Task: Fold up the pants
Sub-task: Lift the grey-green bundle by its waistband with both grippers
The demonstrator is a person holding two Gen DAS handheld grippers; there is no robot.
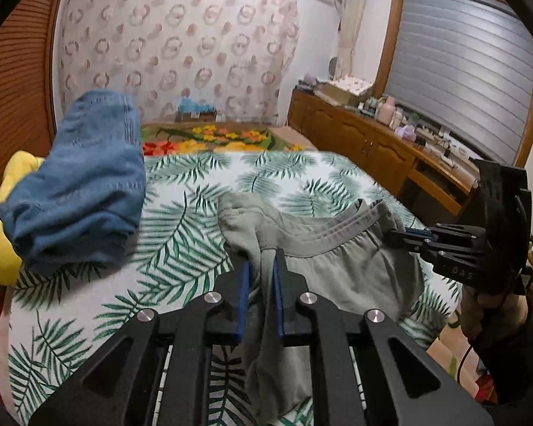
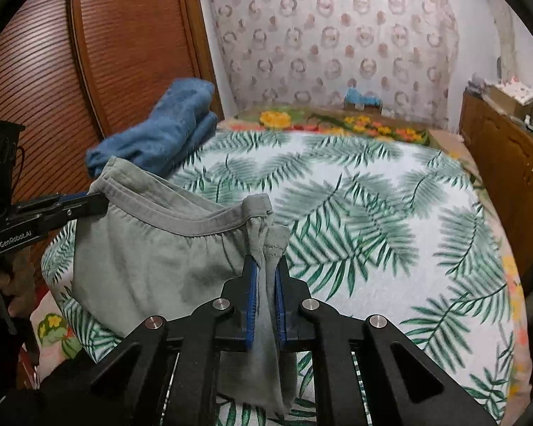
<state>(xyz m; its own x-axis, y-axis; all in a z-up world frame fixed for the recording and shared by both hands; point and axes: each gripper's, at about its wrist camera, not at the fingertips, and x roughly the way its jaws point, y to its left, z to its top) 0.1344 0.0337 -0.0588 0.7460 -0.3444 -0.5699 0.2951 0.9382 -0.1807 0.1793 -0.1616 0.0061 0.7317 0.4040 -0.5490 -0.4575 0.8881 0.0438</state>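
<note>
Grey-green pants (image 1: 337, 266) hang lifted by the elastic waistband over the leaf-print bed sheet (image 1: 195, 184). At the bottom of the left wrist view, my left gripper (image 1: 263, 266) is shut on one bunched end of the waistband. My right gripper (image 1: 394, 236) comes in from the right and pinches the other end. In the right wrist view, the right gripper (image 2: 265, 266) is shut on a gathered fold of the pants (image 2: 142, 259), with fabric trailing down between its blue pads. The left gripper (image 2: 99, 202) holds the far corner there. The waistband sags between the two.
A folded blue garment (image 1: 85, 184) lies at the bed's left side on something yellow (image 1: 7, 248), next to a wooden louvred door (image 2: 53, 71). A floral blanket (image 1: 213, 138) covers the bed's far end. A wooden cabinet (image 1: 373, 142) with clutter runs along the right.
</note>
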